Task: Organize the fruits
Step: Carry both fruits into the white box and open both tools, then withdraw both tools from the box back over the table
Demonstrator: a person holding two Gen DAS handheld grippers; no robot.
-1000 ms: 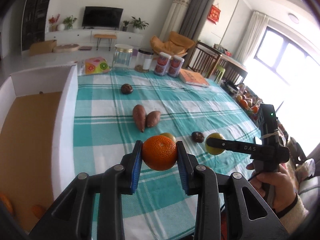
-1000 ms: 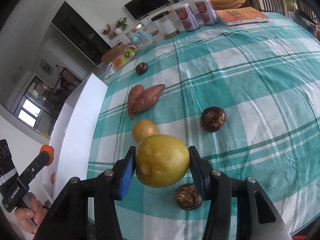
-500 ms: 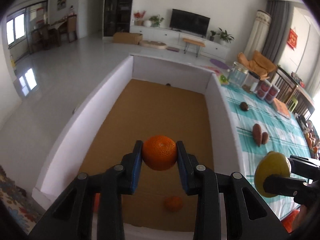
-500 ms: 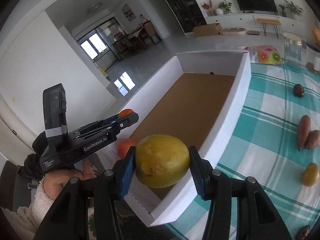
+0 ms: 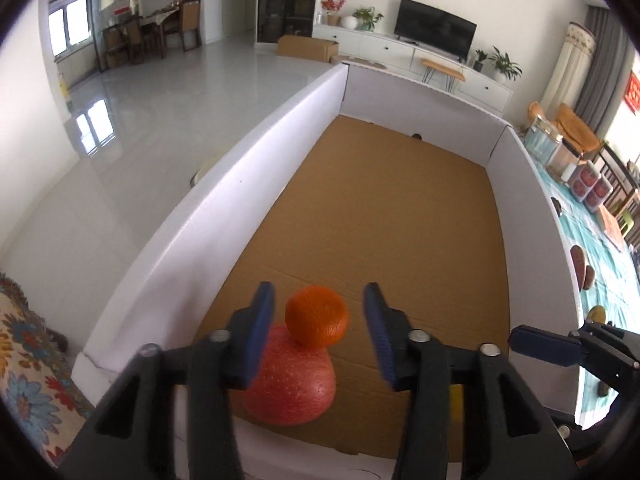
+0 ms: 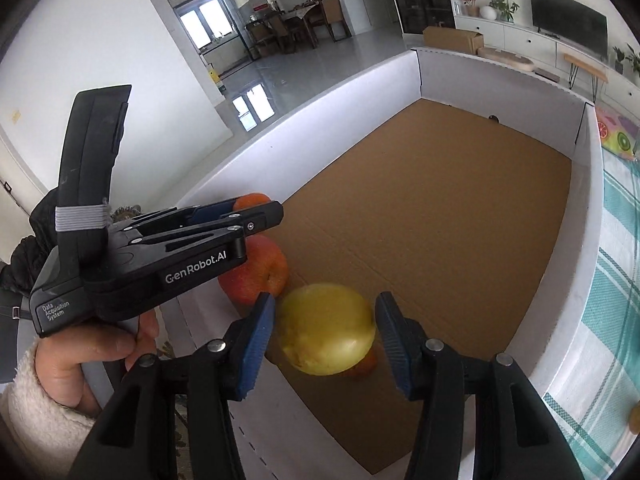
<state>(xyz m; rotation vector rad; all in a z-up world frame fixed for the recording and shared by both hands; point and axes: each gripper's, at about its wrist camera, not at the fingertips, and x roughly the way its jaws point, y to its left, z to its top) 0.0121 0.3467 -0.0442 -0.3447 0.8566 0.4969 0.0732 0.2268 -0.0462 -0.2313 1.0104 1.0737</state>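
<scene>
Both of your claws hang over the near end of the big white-walled cardboard box (image 5: 248,168), and both stand spread with nothing clamped. Your left gripper (image 5: 318,330) has its blue pads clear of the orange (image 5: 317,315), which sits between them and looks to be dropping onto or resting against the red apple (image 5: 292,384) on the brown floor. Your right gripper (image 6: 326,340) is likewise released around the yellow citrus (image 6: 327,329); it is slightly blurred with a gap at each pad, so judge it as falling free.

These fruits should handle as firm, round and moderately heavy, with waxy or pebbled skin that can roll. Take them across the widest middle with the pads square, and let go low so they do not bruise or bounce.

Count in the box: one orange at your left claw, one red apple, one yellow citrus, and one more orange fruit (image 6: 366,362) half hidden beneath it. On the checked tablecloth (image 5: 612,264) beyond the wall, several more items wait, two of them perhaps sweet potatoes (image 5: 581,262), too small to be sure.
</scene>
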